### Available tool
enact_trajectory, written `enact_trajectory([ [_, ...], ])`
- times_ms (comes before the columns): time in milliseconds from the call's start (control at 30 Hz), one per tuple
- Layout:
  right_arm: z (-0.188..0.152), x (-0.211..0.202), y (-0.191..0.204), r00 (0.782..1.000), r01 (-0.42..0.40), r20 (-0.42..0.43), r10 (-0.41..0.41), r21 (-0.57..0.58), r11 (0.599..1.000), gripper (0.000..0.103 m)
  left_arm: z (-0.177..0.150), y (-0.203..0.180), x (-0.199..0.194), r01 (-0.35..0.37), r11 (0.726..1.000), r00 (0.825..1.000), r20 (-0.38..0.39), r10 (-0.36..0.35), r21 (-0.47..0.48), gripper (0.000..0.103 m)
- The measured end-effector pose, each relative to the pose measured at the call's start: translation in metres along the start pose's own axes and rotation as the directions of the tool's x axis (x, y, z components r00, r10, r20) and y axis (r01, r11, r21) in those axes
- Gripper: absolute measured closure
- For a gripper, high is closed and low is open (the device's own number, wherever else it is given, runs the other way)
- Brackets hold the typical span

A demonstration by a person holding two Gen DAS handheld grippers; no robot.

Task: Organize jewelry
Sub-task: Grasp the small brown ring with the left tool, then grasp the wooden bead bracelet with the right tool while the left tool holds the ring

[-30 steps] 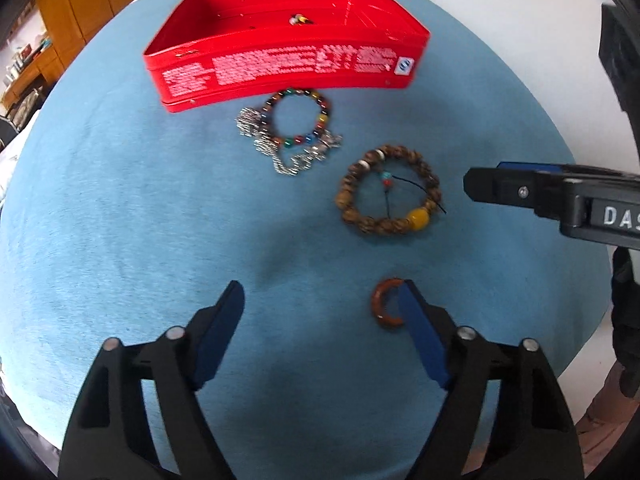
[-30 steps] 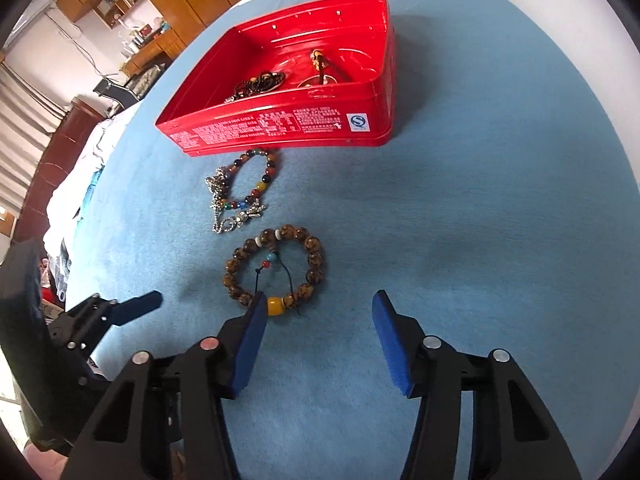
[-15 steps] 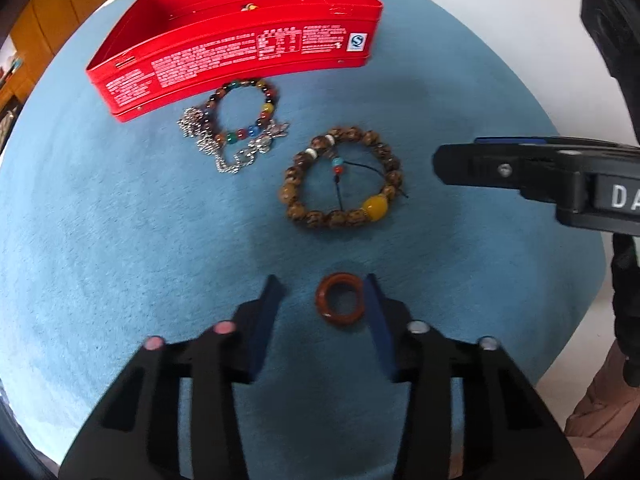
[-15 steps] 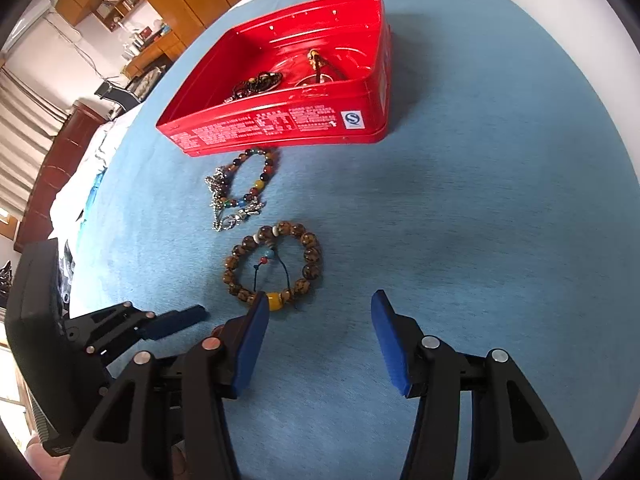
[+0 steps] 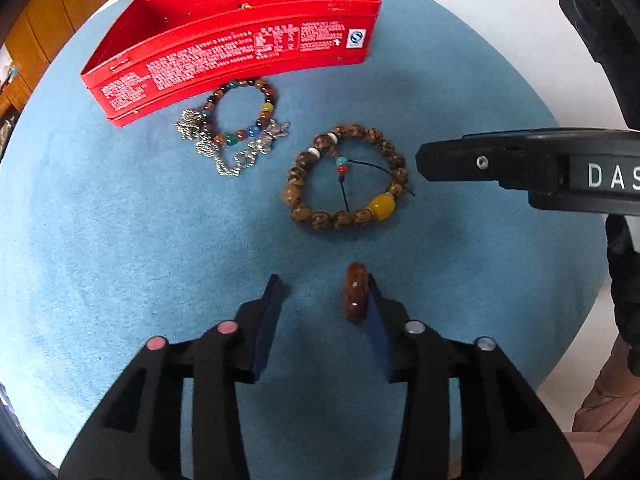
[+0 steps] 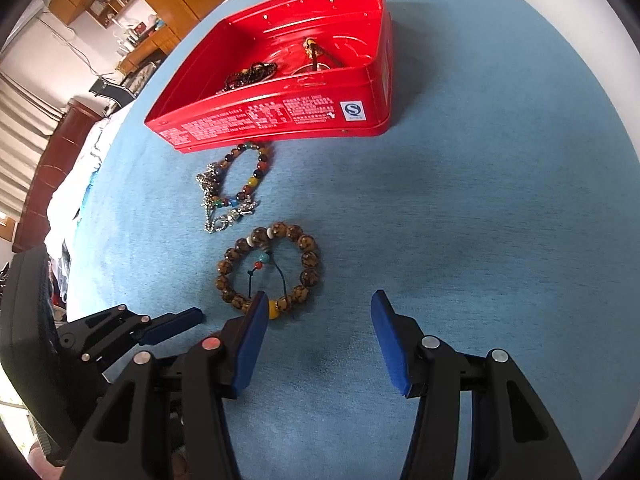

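Red tin (image 5: pixel 240 46), open, holding dark beads (image 6: pixel 250 74). Just in front: multicoloured bead bracelet (image 5: pixel 240 112) with silver chain (image 5: pixel 208 146). Farther out: brown wooden bracelet (image 5: pixel 346 182), amber bead. Farthest: reddish-brown ring (image 5: pixel 356 298), on edge.

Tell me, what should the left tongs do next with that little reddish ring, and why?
Probably close a bit more. The reddish ring stands on edge against the right pad of the left tongs, but the other pad sits well apart from it, so nothing pinches it yet. Once gripped, it could go to the red tin.
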State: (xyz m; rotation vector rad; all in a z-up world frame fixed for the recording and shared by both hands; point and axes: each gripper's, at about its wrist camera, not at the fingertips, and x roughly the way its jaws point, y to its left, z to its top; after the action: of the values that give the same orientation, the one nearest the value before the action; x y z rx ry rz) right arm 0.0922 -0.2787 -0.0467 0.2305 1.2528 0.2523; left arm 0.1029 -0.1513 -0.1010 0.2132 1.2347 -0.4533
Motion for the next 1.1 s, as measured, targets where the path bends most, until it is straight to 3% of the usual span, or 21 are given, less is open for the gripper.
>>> enact_trajectory([
  [133, 0.001, 0.002, 0.003, 1.000, -0.003, -0.003, 0.003, -0.007, 1.000, 0.050, 0.000, 0.016, 0.000, 0.015, 1.000, 1.000, 0.003, -0.015, -0.026, 0.093],
  [200, 0.001, 0.003, 0.004, 1.000, -0.004, -0.006, 0.004, -0.010, 1.000, 0.050, 0.001, 0.022, 0.000, 0.023, 0.999, 1.000, 0.004, -0.023, -0.039, 0.096],
  [633, 0.004, 0.014, 0.011, 0.999, 0.000, -0.032, 0.000, -0.021, 1.000, 0.050, 0.012, 0.081, -0.006, 0.008, 0.989, 0.999, 0.034, -0.004, -0.145, 0.096],
  [1100, 0.009, 0.020, 0.013, 0.999, 0.003, -0.043, -0.004, -0.021, 1.000, 0.050, 0.029, 0.136, -0.004, 0.067, 0.968, 0.997, 0.047, -0.058, -0.243, 0.090],
])
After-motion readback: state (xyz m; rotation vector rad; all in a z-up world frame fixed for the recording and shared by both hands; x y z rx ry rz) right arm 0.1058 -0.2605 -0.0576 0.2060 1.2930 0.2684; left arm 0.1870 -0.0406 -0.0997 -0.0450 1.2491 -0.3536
